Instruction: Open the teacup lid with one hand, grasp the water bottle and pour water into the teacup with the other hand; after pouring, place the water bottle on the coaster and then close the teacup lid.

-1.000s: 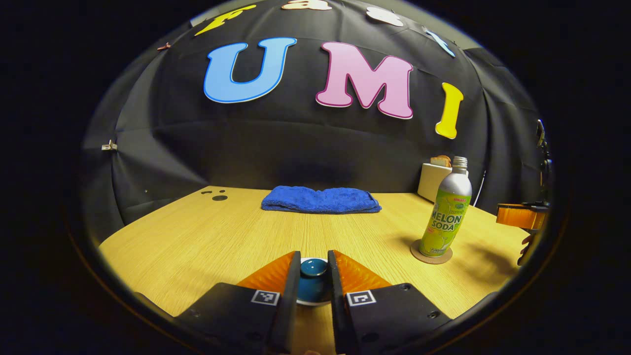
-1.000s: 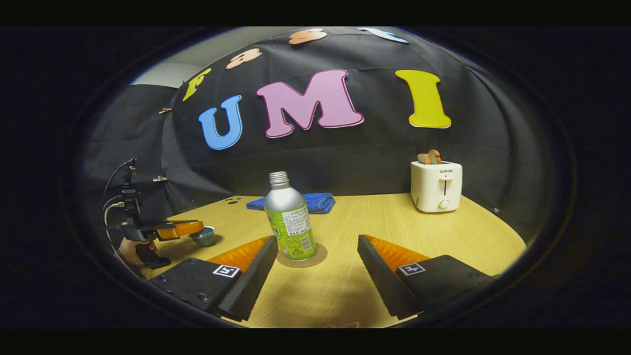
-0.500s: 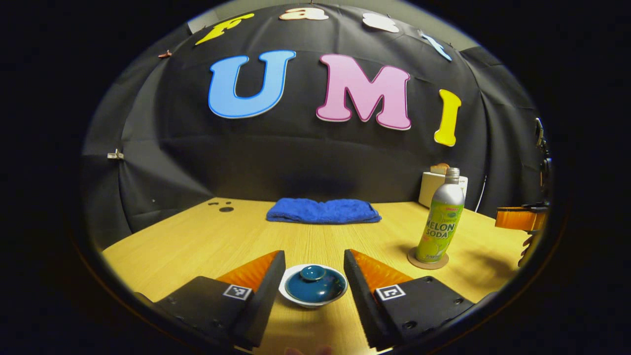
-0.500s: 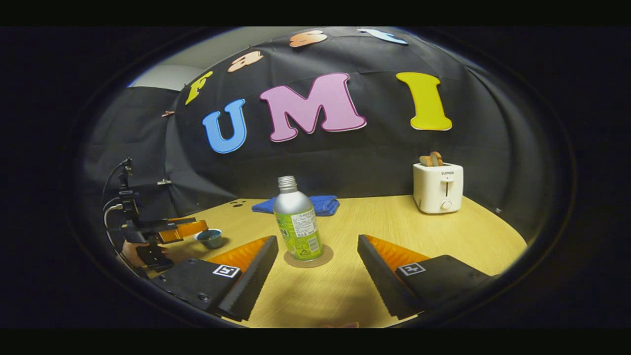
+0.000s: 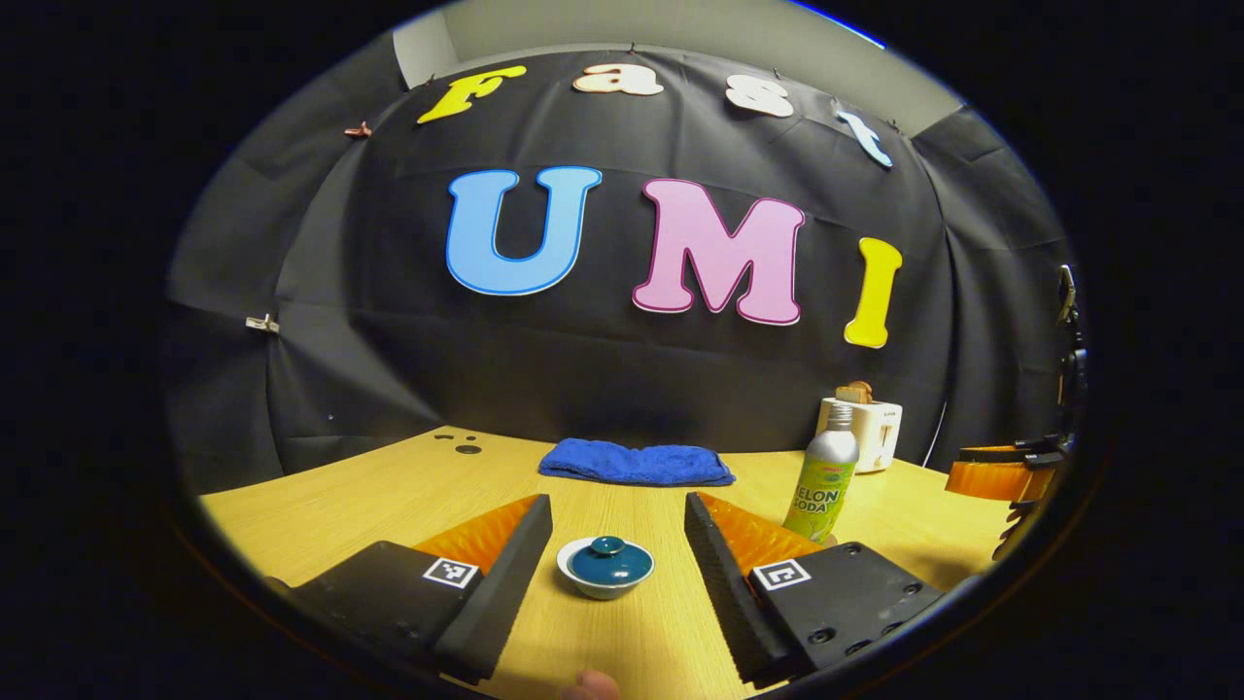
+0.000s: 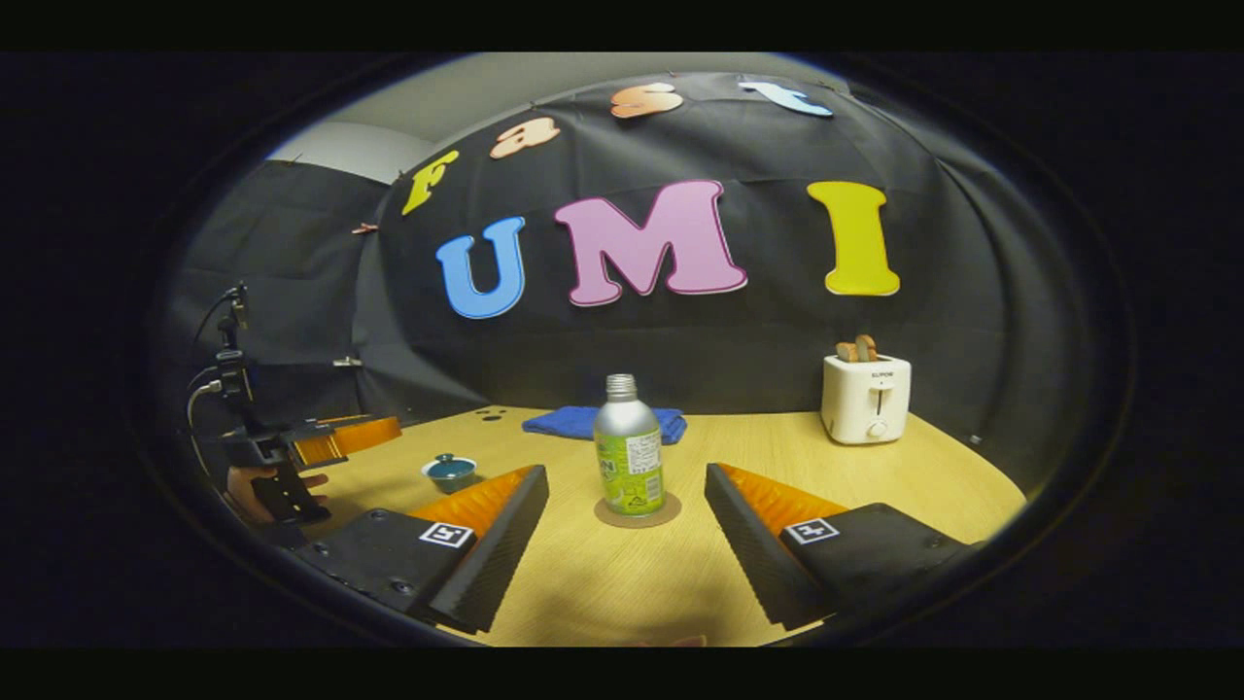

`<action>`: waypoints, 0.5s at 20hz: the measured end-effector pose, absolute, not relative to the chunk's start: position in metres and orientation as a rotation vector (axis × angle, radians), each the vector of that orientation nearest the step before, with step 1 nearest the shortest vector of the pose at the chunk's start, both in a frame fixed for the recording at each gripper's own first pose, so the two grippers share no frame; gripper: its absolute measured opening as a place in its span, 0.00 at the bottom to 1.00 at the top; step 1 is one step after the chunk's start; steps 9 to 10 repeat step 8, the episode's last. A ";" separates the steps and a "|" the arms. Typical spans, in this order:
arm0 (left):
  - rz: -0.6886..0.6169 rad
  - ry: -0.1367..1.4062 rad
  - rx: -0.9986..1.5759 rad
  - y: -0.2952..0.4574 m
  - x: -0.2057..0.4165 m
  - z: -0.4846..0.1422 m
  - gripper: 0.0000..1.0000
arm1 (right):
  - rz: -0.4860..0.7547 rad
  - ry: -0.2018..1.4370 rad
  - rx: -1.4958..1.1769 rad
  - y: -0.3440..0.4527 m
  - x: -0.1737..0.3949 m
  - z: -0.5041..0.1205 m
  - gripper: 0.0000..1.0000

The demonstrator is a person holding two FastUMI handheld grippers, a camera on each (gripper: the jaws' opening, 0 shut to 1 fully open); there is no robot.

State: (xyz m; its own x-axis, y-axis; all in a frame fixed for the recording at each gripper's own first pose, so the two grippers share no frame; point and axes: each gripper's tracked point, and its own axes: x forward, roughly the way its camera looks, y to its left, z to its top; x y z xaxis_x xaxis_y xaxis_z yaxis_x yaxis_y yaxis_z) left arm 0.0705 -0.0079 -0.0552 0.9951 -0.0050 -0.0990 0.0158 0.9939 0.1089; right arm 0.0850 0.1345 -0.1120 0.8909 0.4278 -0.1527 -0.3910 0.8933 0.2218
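Observation:
A small white teacup with its blue lid (image 5: 604, 567) on it stands on the wooden table (image 5: 389, 496). My left gripper (image 5: 616, 498) is open, one finger on each side of the cup and clear of it. The silver and green water bottle (image 6: 630, 447) stands upright on the round coaster (image 6: 638, 510). Ahead of it, my right gripper (image 6: 627, 472) is open and holds nothing. In the right gripper view the teacup (image 6: 450, 472) sits at the left, beside the left gripper (image 6: 340, 437) and the hand (image 6: 258, 486) holding it. The bottle (image 5: 822, 486) and the right gripper (image 5: 1001, 476) appear at the right of the left gripper view.
A folded blue towel (image 5: 637, 462) lies at the back of the table by the wall. A white toaster (image 6: 865, 397) with bread in it stands at the back right. Bare wood stretches between the cup and the bottle.
My left gripper opened off the lid's knob, leaving the lid on the cup, and drew back and up. The right gripper backed away from the bottle, still open.

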 end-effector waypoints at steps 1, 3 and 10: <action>-0.016 0.102 0.096 -0.008 0.064 -0.058 0.88 | 0.426 0.194 0.182 0.134 0.078 -0.110 1.00; -0.015 0.118 0.074 -0.006 0.055 -0.065 0.88 | 0.423 0.189 0.174 0.132 0.068 -0.110 1.00; 0.013 0.126 0.064 0.006 0.042 -0.068 0.89 | 0.401 0.209 0.175 0.124 0.053 -0.121 1.00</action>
